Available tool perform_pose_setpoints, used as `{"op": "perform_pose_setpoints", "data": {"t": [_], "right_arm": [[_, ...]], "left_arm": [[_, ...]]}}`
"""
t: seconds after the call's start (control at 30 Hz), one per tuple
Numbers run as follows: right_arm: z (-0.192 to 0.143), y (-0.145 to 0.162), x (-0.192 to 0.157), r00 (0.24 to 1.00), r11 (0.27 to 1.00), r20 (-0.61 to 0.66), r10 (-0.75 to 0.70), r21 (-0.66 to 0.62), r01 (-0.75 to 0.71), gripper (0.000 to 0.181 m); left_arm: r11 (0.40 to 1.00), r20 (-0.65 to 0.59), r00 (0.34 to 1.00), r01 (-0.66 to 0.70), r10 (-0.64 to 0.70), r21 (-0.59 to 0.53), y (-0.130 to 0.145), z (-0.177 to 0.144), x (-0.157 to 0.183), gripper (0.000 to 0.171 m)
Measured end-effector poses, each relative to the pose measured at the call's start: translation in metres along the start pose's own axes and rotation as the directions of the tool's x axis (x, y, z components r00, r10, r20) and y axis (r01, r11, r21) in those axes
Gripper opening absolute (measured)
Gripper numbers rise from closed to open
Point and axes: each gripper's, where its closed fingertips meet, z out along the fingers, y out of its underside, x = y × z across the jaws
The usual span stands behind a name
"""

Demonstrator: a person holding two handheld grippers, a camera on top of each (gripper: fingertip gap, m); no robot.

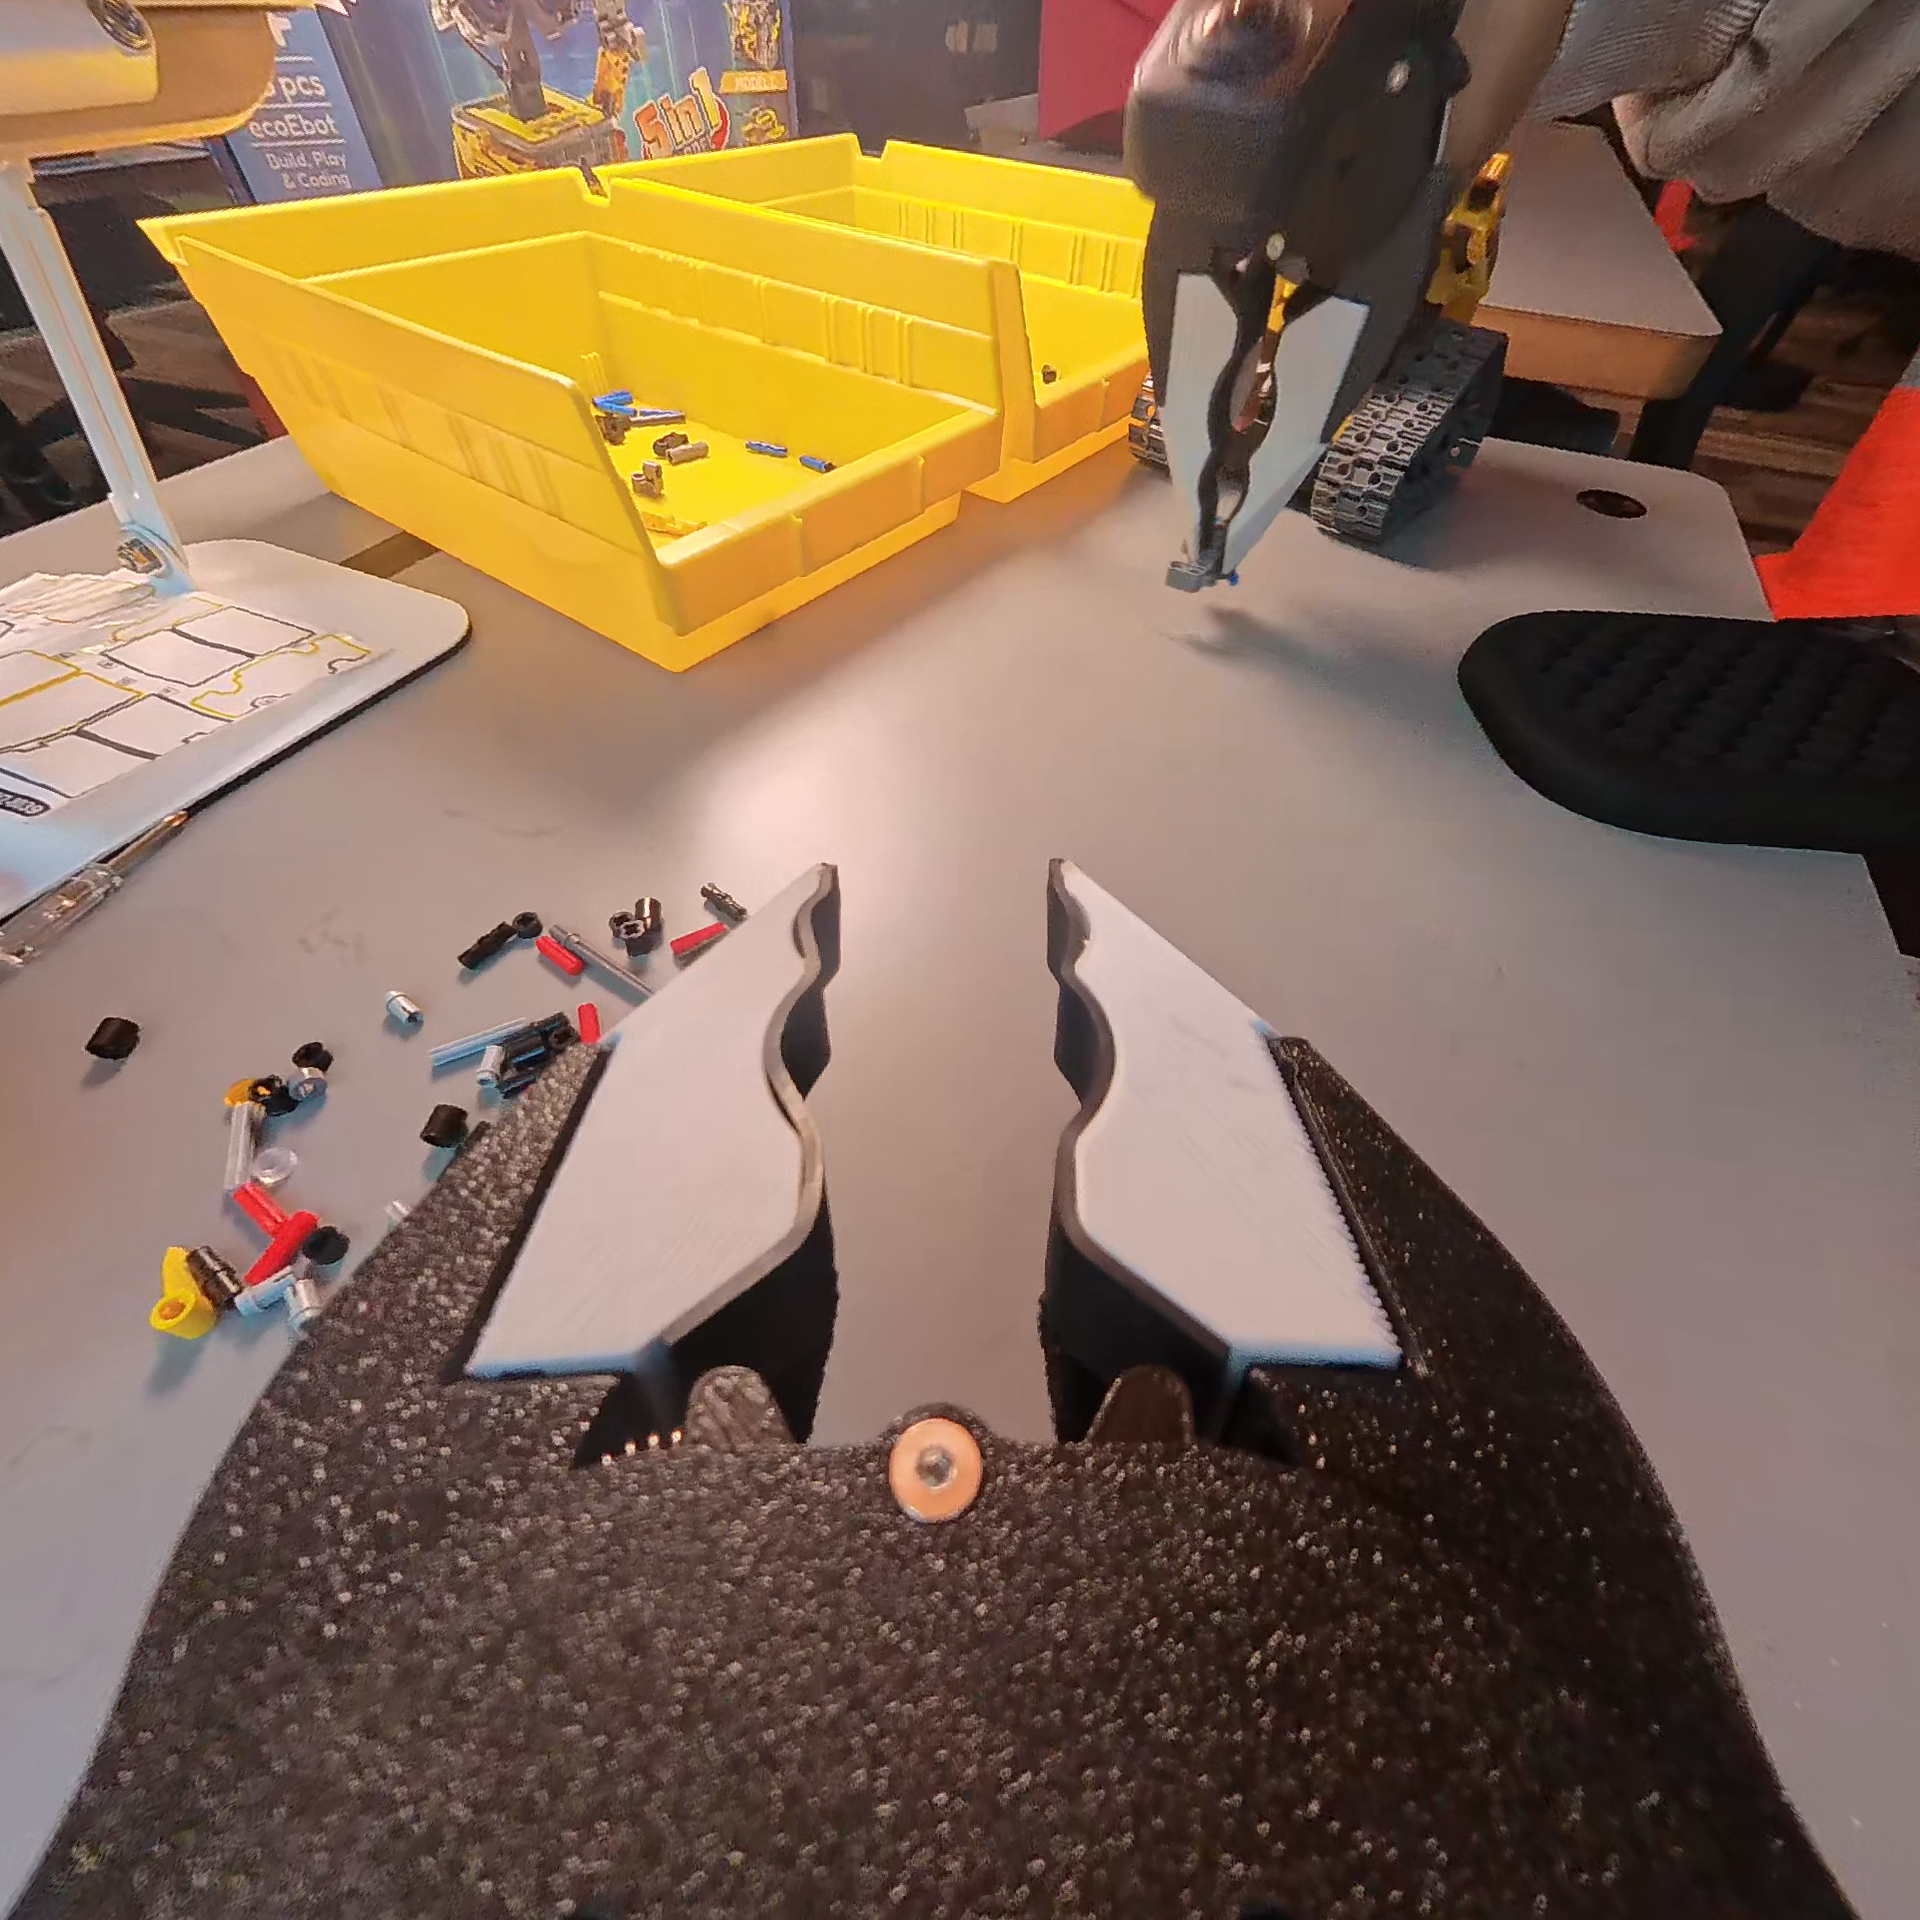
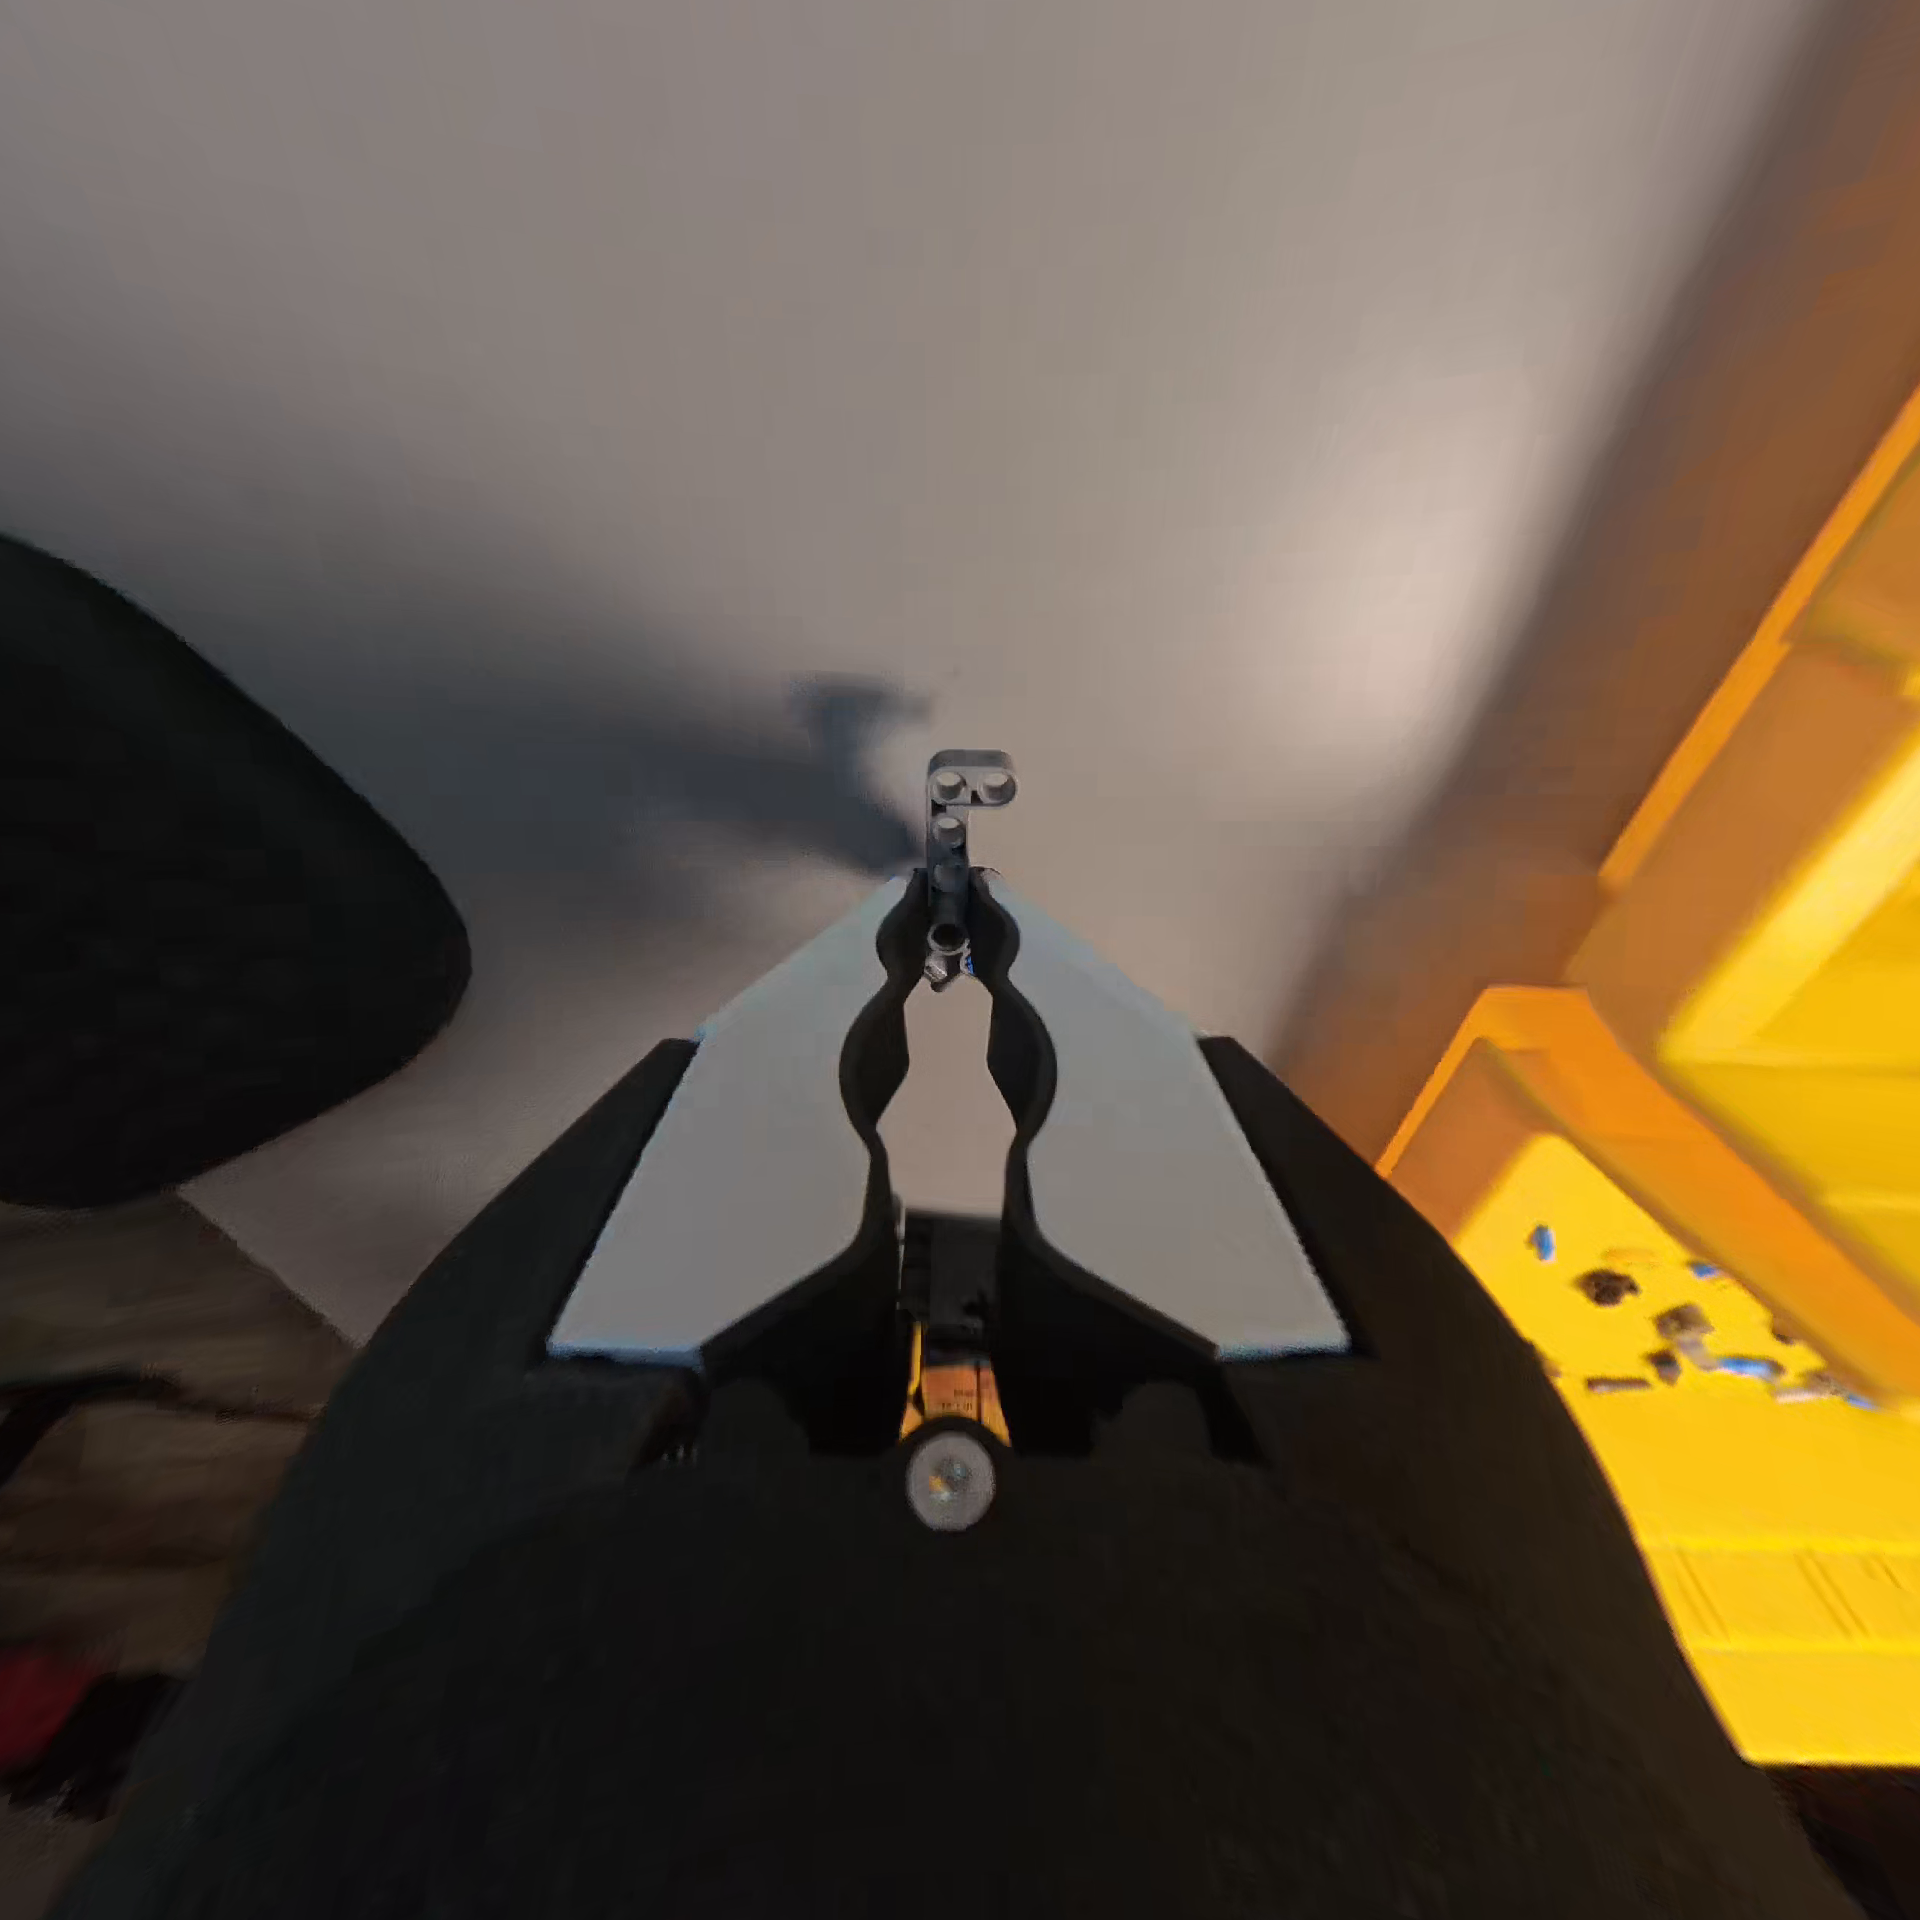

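Bare table (image 1: 935, 727) beside yellow bins (image 1: 582, 416)

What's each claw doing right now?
Left claw: open, empty, above the table.
Right claw: shut on a small grey L-shaped beam.

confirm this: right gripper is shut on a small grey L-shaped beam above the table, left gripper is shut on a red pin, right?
Not quite. The left gripper is open and holds nothing, as the left wrist view shows. The right gripper is indeed shut on the grey beam above the table.
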Motion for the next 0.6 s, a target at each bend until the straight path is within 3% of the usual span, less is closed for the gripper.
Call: {"op": "perform_pose_setpoints", "data": {"t": [0.1, 0.2, 0.27, 0.37, 0.47, 0.6], "right_arm": [[-0.033, -0.074, 0.0, 0.988, 0.938, -0.149, -0.039, 0.335, 0.087, 0.005], [-0.079, -0.152, -0.017, 0.951, 0.746, -0.308, 0.006, 0.635, 0.201, 0.005], [-0.1, -0.19, -0.03, 0.905, 0.623, -0.419, 0.071, 0.727, 0.287, 0.005], [-0.111, -0.228, -0.041, 0.794, 0.531, -0.585, 0.166, 0.732, 0.428, 0.005], [-0.111, -0.249, -0.047, 0.662, 0.514, -0.722, 0.201, 0.653, 0.556, 0.005], [-0.113, -0.253, -0.044, 0.525, 0.539, -0.821, 0.223, 0.553, 0.635, 0.006]], "left_arm": [[1.0, -0.049, 0.999, 0.022, -0.022, 0.0, -0.001, 0.002, 0.009, 0.04], [0.996, -0.107, 0.991, 0.08, -0.075, 0.036, -0.009, 0.002, 0.019, 0.04], [0.987, -0.147, 0.981, 0.136, -0.123, 0.081, -0.019, -0.001, 0.025, 0.038], [0.975, -0.177, 0.972, 0.18, -0.156, 0.129, -0.029, -0.006, 0.027, 0.031], [0.972, -0.171, 0.972, 0.183, -0.158, 0.145, -0.031, -0.009, 0.024, 0.023], [0.972, -0.173, 0.972, 0.184, -0.158, 0.147, -0.031, -0.011, 0.021, 0.019]]}}
